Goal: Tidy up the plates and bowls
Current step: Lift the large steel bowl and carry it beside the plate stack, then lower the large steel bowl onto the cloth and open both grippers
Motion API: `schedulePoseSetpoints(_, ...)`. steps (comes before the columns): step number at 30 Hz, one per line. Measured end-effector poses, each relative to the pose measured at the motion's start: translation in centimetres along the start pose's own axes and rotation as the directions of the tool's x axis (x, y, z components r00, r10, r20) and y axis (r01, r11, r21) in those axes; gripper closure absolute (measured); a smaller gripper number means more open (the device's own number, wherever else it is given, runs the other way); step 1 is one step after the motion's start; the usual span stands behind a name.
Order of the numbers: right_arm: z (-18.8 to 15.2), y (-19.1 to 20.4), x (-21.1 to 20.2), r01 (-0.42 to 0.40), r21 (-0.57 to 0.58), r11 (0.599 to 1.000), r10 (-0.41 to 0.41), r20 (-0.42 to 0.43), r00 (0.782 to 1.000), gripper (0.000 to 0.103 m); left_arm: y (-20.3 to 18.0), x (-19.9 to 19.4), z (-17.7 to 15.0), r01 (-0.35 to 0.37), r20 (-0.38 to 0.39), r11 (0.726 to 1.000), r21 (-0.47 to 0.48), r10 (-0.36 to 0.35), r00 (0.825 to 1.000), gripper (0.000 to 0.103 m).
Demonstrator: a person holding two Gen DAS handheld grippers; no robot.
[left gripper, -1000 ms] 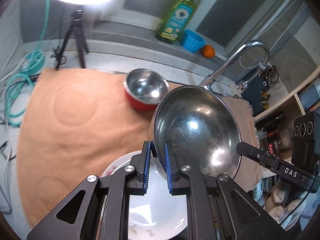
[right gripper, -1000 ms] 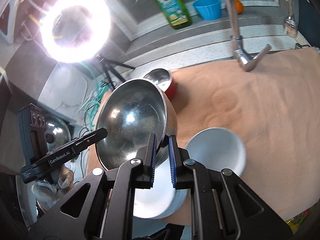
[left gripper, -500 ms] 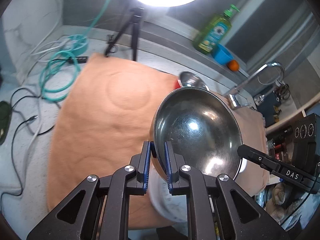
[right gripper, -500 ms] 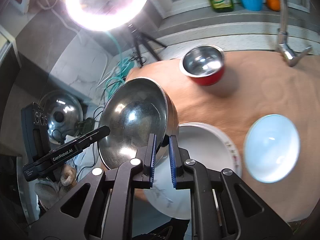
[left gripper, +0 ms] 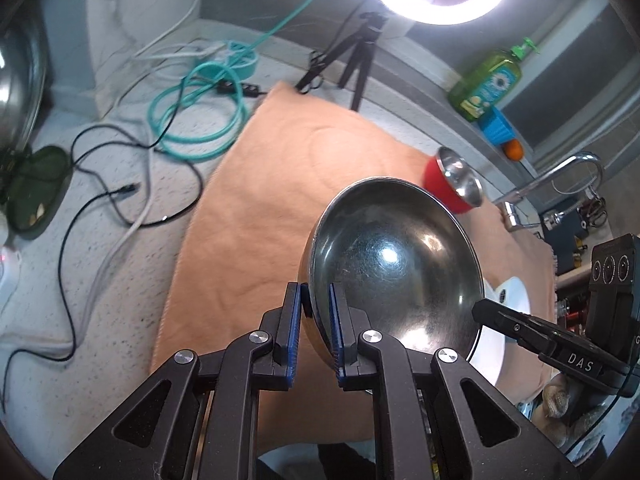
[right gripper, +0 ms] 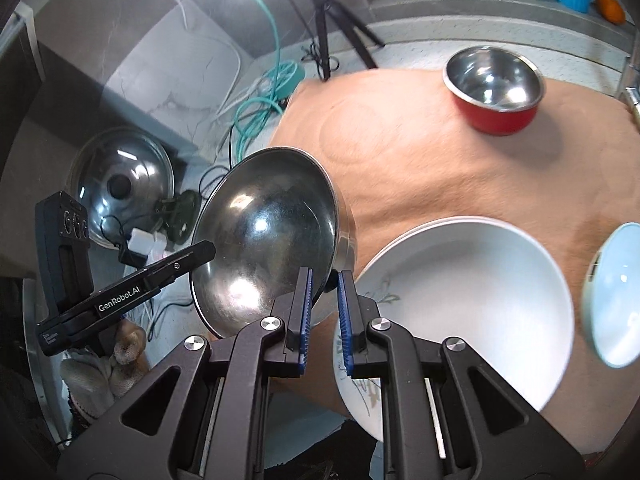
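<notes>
Steel bowl (left gripper: pixel 394 264) held tilted above orange towel (left gripper: pixel 256 216), rim clamped on opposite sides by left tool (left gripper: pixel 314 320) and right tool (right gripper: pixel 323 308). White plate (right gripper: pixel 472 300) on towel just beside; red bowl (right gripper: pixel 494 88) farther back; pale blue bowl (right gripper: pixel 616 296) at right edge.

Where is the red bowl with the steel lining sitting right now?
The red bowl stands alone on the far part of the orange cloth, near the faucet. It sits beyond the white plate and the held steel bowl.
</notes>
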State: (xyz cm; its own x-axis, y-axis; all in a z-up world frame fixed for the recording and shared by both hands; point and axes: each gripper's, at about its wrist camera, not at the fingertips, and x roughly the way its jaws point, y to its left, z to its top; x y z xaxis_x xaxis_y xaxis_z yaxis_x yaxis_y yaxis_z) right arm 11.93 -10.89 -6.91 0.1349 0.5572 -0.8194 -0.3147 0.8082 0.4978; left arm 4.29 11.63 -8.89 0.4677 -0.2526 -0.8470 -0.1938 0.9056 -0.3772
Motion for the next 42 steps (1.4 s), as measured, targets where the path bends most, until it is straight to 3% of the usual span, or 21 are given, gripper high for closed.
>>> schedulePoseSetpoints(17, 0.1, 0.8, 5.5, 0.042, -0.020, 0.999, -0.043, -0.078, 0.996, 0.090, 2.7, 2.5, -0.7, -0.062, -0.036, 0.998, -0.031, 0.061, 0.997, 0.091)
schedulePoseSetpoints(42, 0.1, 0.2, 5.1, 0.026, -0.015, 1.000, -0.027, -0.080, 0.996, 0.090, 2.5, 2.0, -0.4, -0.073, -0.028, 0.997, -0.019, 0.073, 0.997, 0.090)
